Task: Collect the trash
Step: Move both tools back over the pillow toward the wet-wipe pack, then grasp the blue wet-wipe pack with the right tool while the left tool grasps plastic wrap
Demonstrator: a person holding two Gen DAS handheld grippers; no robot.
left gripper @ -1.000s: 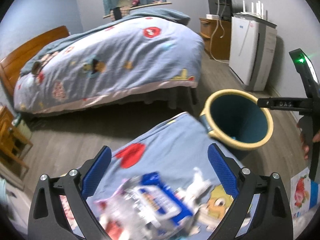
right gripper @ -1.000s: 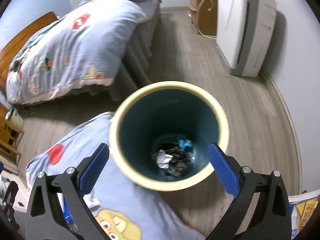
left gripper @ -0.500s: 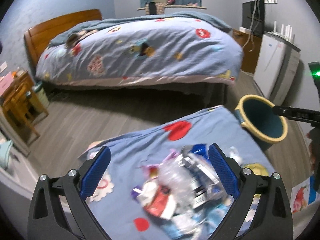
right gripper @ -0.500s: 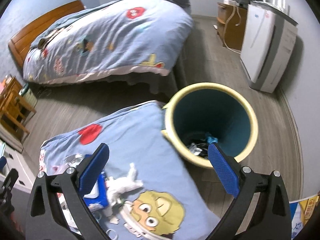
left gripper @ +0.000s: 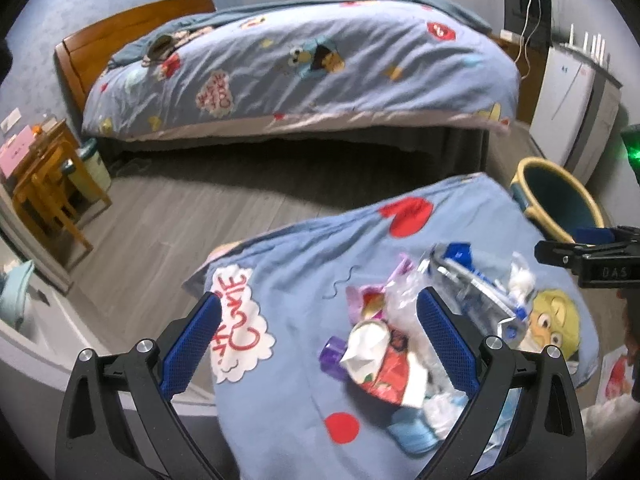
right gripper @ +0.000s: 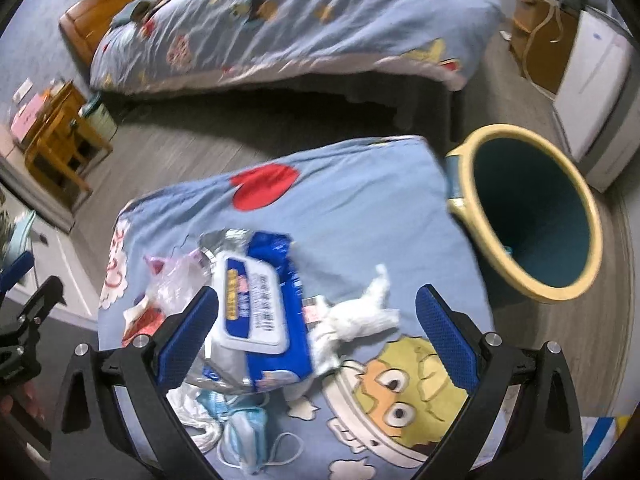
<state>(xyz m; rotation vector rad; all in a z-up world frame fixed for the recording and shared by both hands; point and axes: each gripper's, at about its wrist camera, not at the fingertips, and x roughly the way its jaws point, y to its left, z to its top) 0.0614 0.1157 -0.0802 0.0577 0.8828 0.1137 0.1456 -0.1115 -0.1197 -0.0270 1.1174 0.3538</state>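
Note:
A pile of trash lies on a blue cartoon-print cloth [left gripper: 304, 280] covering a low surface. In the right wrist view I see a blue-and-white wet-wipe pack [right gripper: 256, 312], a crumpled white tissue [right gripper: 360, 316] and a blue face mask [right gripper: 248, 436]. In the left wrist view the red-and-white wrapper [left gripper: 380, 368] and clear plastic [left gripper: 404, 304] lie near the right finger. The yellow-rimmed teal bin [right gripper: 532, 216] stands right of the cloth; it also shows in the left wrist view [left gripper: 560, 204]. My left gripper [left gripper: 320, 344] is open above the cloth. My right gripper [right gripper: 316, 332] is open over the wipe pack and tissue.
A bed with a blue cartoon duvet [left gripper: 304, 68] fills the back. A wooden side table [left gripper: 48, 184] stands at the left. A white appliance [left gripper: 568, 108] and a wooden cabinet [right gripper: 536, 44] stand at the right wall. Grey wood floor [left gripper: 160, 232] lies between bed and cloth.
Both grippers have swung left, away from the bin and over the trash pile. The right gripper moved from above the bin opening to above the wipe pack. Both stayed open.

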